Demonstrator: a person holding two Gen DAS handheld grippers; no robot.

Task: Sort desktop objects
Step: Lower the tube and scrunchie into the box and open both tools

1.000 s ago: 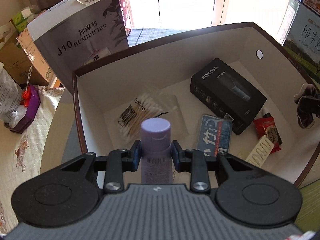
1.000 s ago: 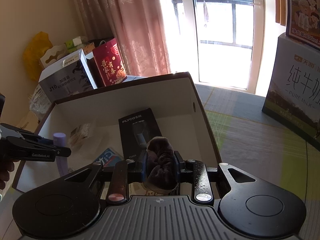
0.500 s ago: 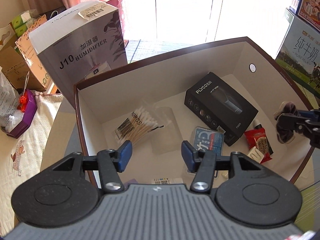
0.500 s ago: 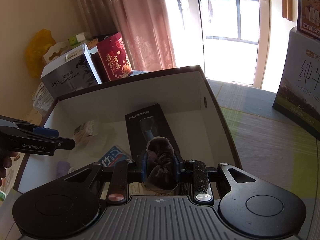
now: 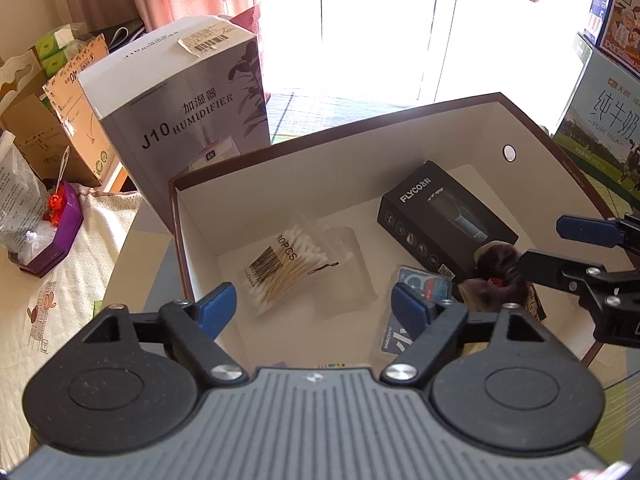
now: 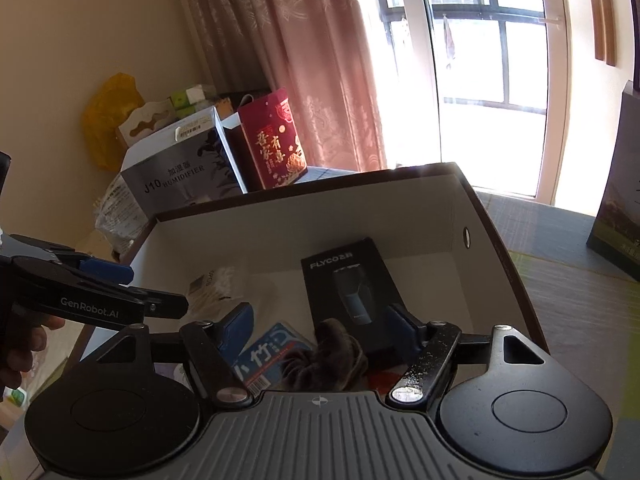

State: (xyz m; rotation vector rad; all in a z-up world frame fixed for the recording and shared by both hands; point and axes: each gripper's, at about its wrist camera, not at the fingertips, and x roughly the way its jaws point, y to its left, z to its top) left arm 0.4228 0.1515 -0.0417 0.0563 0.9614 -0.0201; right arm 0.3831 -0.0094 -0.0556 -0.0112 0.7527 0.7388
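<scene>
Sunlit window and pink curtain (image 6: 304, 60) are backing a white-lined storage box (image 5: 320, 168). Inside, a dark velvet scrunchie (image 6: 324, 364) is lying beside the FLYCO box (image 5: 444, 220). Both the right gripper (image 6: 320, 330) and left gripper (image 5: 312, 304) are hovering with jaws apart, holding nothing.

Left gripper (image 5: 314, 306): black linkage arms, blue pads, silver screws, ribbed grey housing at 6 o'clock.
Right gripper (image 6: 324, 330): same build; scuffed.
Marking: white "GenRobot.AI" on left gripper's side.
</scene>
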